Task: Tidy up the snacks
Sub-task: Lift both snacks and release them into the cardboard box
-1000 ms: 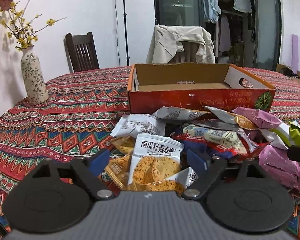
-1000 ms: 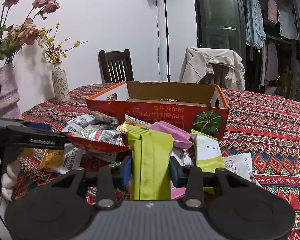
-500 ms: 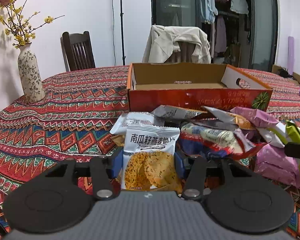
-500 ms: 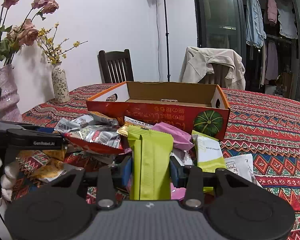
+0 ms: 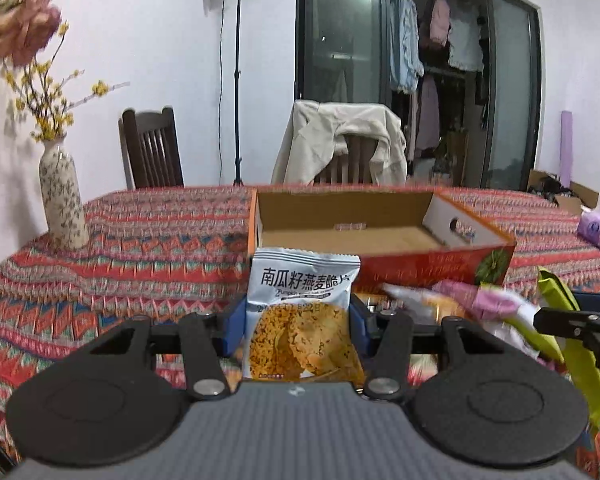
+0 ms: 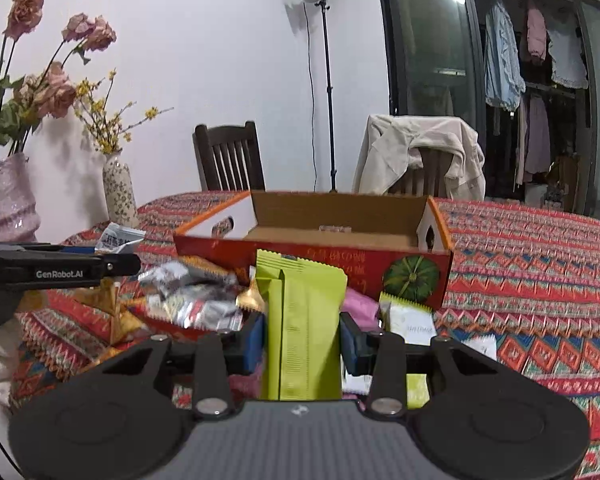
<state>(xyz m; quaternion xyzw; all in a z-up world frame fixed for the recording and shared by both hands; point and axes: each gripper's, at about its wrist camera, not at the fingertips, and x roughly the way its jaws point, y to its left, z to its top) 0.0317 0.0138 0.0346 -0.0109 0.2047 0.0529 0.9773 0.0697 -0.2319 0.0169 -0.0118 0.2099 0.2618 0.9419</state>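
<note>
My left gripper (image 5: pixel 298 326) is shut on a grey-white oat crisp packet (image 5: pixel 302 312) with Chinese print, held upright above the table in front of the open red cardboard box (image 5: pixel 380 236). My right gripper (image 6: pixel 302 340) is shut on a lime green packet (image 6: pixel 302 320), standing upright just before the same box (image 6: pixel 340 256). The left gripper (image 6: pixel 60 270) shows at the left of the right wrist view, with the oat crisp packet's top (image 6: pixel 118 238) sticking out. A pile of snack packets (image 6: pixel 192 300) lies in front of the box.
A patterned red tablecloth (image 5: pixel 160 248) covers the table. A tall floral vase (image 5: pixel 62 200) and a pink vase (image 6: pixel 4 200) stand at the left. Two chairs (image 6: pixel 230 156), one draped with a jacket (image 5: pixel 340 140), stand behind the table. A purple bag (image 5: pixel 598 224) lies far right.
My left gripper closed on the oat crisp packet and lifted it off the pile, now higher before the box. The right gripper kept still with the green packet.
</note>
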